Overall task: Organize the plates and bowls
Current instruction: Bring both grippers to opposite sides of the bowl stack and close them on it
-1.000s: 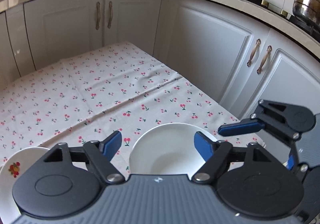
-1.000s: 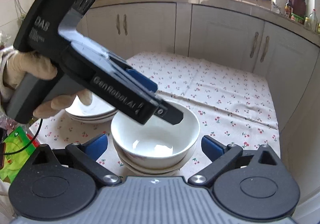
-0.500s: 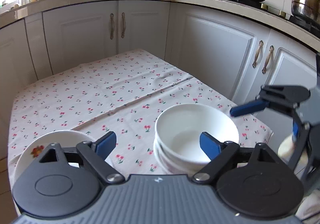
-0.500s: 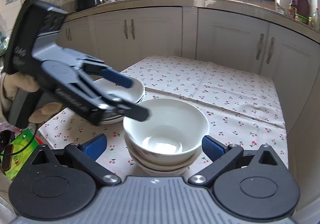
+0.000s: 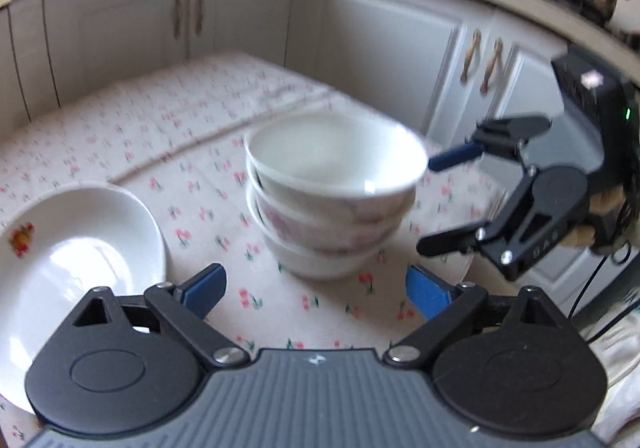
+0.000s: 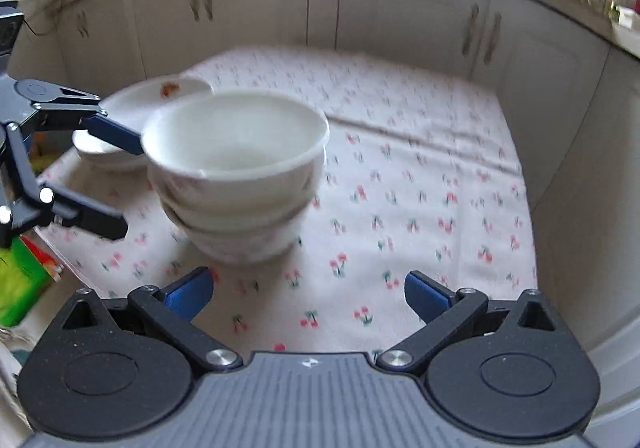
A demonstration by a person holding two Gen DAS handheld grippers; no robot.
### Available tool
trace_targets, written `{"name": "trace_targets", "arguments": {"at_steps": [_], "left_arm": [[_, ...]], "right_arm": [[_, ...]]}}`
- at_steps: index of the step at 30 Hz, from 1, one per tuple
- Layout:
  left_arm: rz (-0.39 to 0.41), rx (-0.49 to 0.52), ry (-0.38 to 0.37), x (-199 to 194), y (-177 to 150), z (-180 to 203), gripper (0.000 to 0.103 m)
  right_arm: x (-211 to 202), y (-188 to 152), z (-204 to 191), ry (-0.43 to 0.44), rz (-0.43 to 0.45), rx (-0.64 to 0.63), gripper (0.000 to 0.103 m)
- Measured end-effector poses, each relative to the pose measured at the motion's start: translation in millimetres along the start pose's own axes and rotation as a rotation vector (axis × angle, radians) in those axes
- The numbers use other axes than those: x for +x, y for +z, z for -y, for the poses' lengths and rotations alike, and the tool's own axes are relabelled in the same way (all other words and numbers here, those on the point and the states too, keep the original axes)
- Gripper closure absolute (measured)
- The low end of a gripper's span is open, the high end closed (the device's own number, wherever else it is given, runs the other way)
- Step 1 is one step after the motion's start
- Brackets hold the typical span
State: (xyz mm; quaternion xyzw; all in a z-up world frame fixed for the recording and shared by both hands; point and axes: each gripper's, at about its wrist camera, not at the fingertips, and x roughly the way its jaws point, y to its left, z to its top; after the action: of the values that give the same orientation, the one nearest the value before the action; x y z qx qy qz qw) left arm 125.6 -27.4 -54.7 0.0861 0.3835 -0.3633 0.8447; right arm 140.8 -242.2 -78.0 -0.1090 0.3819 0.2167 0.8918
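Bowl stack [image 5: 332, 200] sits mid-tablecloth [image 5: 160, 116] with plates [image 5: 76, 260] just left of it, left gripper [image 5: 312, 290] just spread wide and empty, right gripper [image 6: 308, 294] spread too; top bowl looks tilted, a nudge could topple it.

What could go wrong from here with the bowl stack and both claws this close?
1. The top bowl sits tilted in the bowl stack; a nudge could slide it off.
2. The left claw, whose jaws have just been opening with nothing between them, and the open right claw flank the stack and could knock it.
3. The plates lie near the cloth's edge, right beside the left claw.
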Motion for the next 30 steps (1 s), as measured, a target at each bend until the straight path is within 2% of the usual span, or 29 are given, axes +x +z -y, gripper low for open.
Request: {"name": "trace_targets", "arguments": {"at_steps": [6, 11, 15, 24, 30], "left_arm": [[-0.045, 0.016, 0.012, 25.7, -9.0, 0.4, 0.007], [-0.055, 0.101, 0.041, 36.3, -9.7, 5.9, 0.004], [-0.074, 0.155, 0.048, 42.4, -10.7, 12.1, 0.001], [-0.105, 0.181, -0.012, 45.0, -1.1, 2.5, 0.003], [-0.092, 0.211, -0.039, 45.0, 8.2, -8.8, 0.004]], "right_arm": [[19.9, -2.9, -5.5, -0.007, -0.037, -0.037, 0.000], [32.3, -2.4, -8.6, 0.004, -0.066, -0.065, 0.000], [35.7, -2.4, -4.2, 0.031, -0.060, -0.039, 0.000], [33.2, -9.7, -1.9, 0.046, -0.005, -0.062, 0.000], [35.5, 0.7, -0.6, 0.048, -0.017, -0.107, 0.000]]}}
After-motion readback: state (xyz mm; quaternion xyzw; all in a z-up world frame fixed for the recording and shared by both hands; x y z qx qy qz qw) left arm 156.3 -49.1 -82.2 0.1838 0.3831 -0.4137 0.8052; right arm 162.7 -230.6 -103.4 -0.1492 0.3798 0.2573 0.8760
